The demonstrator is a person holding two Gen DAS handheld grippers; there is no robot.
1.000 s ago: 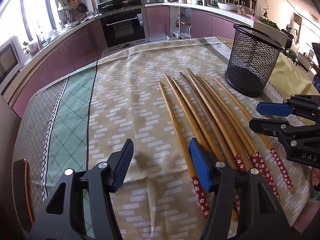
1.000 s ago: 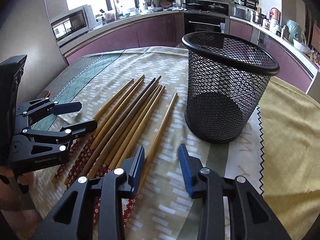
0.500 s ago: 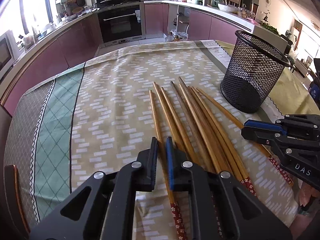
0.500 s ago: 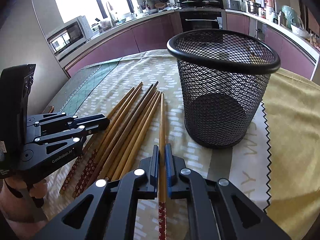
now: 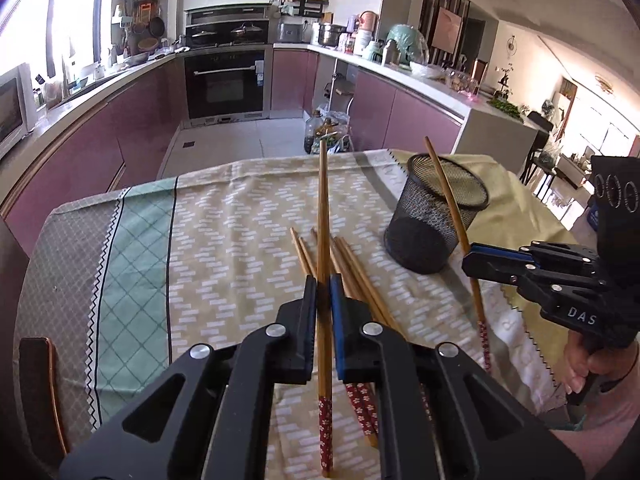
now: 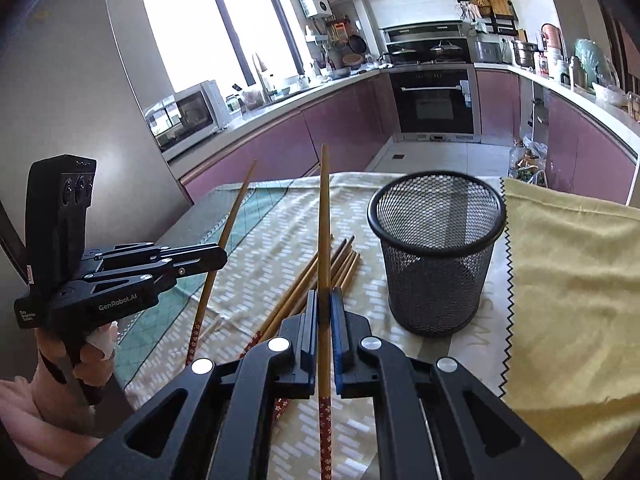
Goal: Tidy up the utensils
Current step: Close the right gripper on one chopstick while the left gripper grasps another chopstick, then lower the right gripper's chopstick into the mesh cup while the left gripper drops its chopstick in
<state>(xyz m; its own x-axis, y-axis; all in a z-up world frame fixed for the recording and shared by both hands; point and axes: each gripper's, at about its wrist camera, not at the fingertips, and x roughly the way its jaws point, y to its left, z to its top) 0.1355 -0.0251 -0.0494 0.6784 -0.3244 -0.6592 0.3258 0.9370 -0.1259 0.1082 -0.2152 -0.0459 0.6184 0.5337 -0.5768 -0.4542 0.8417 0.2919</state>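
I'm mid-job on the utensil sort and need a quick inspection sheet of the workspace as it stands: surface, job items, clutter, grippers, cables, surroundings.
Surface: table under a patterned beige and green tablecloth, with a yellow cloth on the right side.
Job's things: black wire-mesh cup upright, nothing seen inside; loose bundle of wooden chopsticks with red floral ends flat on the cloth.
Clutter: nothing seen.
Grippers: left gripper shut on one chopstick, lifted off the cloth; right gripper shut on another chopstick, also lifted.
Cables: nothing seen.
Surroundings: kitchen with purple cabinets, a built-in black oven, a white microwave and a bright window.
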